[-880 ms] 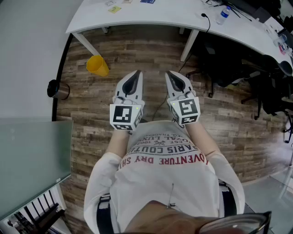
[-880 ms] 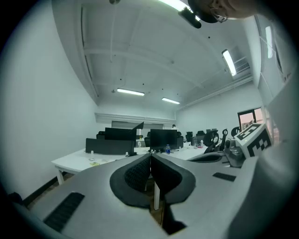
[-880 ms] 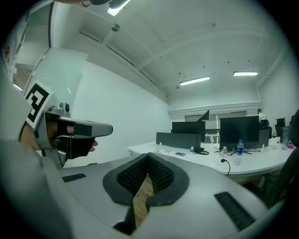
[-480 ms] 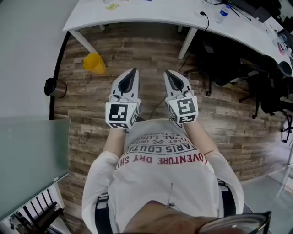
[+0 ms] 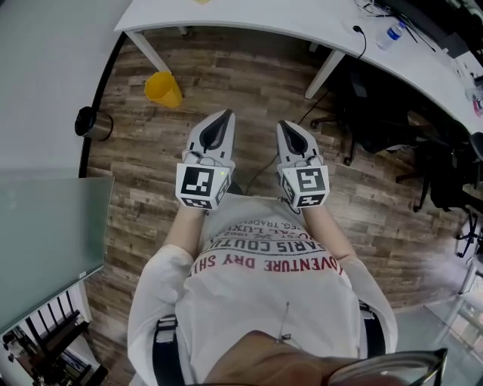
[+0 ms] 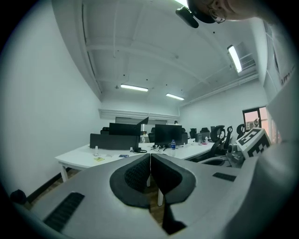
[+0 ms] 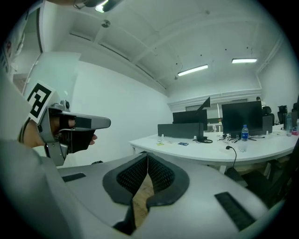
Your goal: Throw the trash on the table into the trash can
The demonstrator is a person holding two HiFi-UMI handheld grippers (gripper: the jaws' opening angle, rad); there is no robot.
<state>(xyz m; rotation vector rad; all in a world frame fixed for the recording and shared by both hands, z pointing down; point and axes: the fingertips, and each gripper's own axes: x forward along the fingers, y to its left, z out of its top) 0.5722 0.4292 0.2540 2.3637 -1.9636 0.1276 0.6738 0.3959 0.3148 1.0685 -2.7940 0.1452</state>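
Both grippers are held side by side in front of the person's chest, level, over the wooden floor. My left gripper [image 5: 223, 117] is shut with nothing in it; in the left gripper view its pads [image 6: 140, 173] meet. My right gripper [image 5: 285, 126] is also shut and empty [image 7: 147, 159]. The white table [image 5: 302, 22] lies ahead. On it are a small yellow scrap [image 6: 99, 159] and a blue item [image 6: 123, 156], seen far off in the right gripper view as the scrap [image 7: 160, 144] and the blue item [image 7: 183, 144]. A yellow bin [image 5: 163, 89] stands on the floor beneath the table's left end.
A dark metal cylinder bin [image 5: 92, 124] stands by the curved wall on the left. A water bottle [image 5: 392, 34], monitors [image 6: 167, 134] and cables sit on the table. Black office chairs [image 5: 377, 113] crowd the right. A glass panel [image 5: 45, 241] is at the lower left.
The head view has swung slightly: the table, bottle and yellow bin have slid to the right in the picture. Both grippers stay shut and side by side.
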